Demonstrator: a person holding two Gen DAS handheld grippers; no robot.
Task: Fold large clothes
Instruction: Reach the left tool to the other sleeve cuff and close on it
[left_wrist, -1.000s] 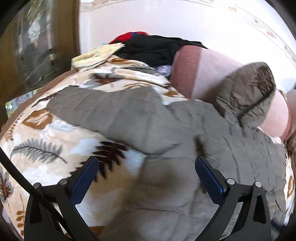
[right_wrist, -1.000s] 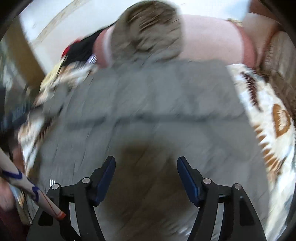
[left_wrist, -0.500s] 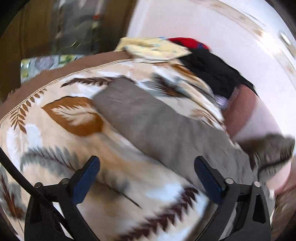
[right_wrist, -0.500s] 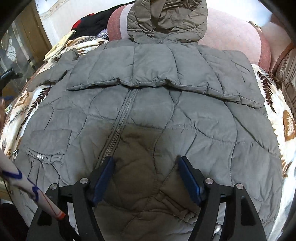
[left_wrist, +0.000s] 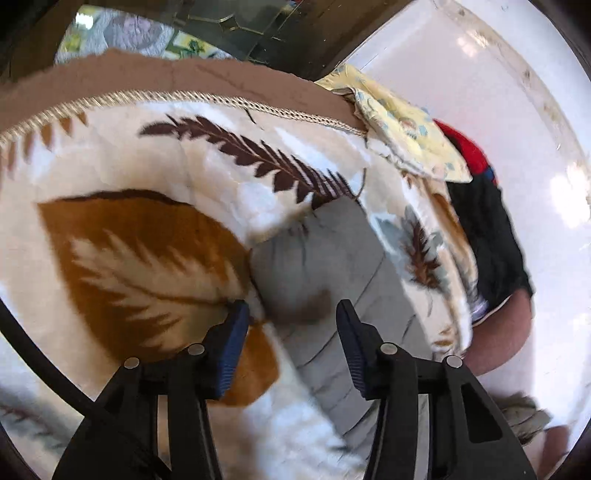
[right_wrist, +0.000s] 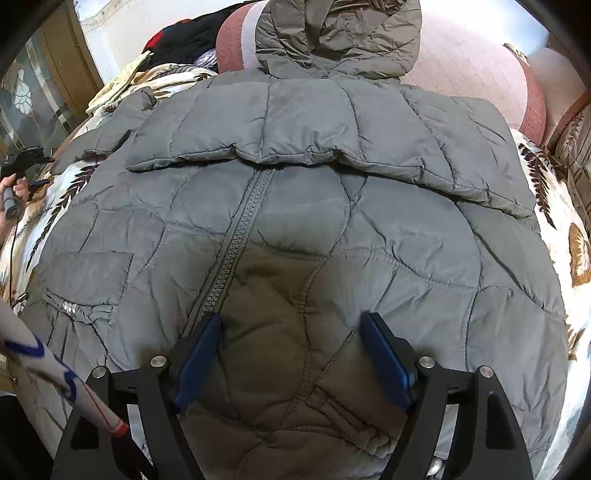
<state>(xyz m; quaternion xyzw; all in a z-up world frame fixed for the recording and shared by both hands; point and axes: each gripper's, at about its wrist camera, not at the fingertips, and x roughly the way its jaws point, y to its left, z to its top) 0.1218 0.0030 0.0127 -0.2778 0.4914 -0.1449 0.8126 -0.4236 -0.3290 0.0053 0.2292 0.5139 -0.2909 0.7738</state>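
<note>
A grey quilted hooded jacket (right_wrist: 332, 206) lies front up on a leaf-patterned blanket (right_wrist: 543, 173), zipper closed, hood (right_wrist: 340, 33) resting on a pink bolster. One sleeve (right_wrist: 314, 147) is folded across the chest. The other sleeve (left_wrist: 332, 266) stretches out over the blanket. My left gripper (left_wrist: 290, 319) hovers at that sleeve's cuff, jaws closing, the cuff end between the fingertips, pads not seen pressing. It shows small at the right wrist view's left edge (right_wrist: 22, 158), held by a hand. My right gripper (right_wrist: 291, 332) hangs over the jacket's lower front, jaws opening, nothing gripped.
A pink bolster (right_wrist: 472, 66) lies behind the hood. Black and red clothes (left_wrist: 487, 229) and a yellow cloth (left_wrist: 406, 125) are piled at the blanket's far corner. A dark wooden cabinet with glass (left_wrist: 229, 26) stands beyond the blanket's brown edge. A white stick with blue marks (right_wrist: 55, 373) crosses the lower left.
My left gripper swept along the outstretched sleeve to its cuff, rolled, and its jaws narrowed. My right gripper sank a little toward the jacket front and its jaws widened slightly.
</note>
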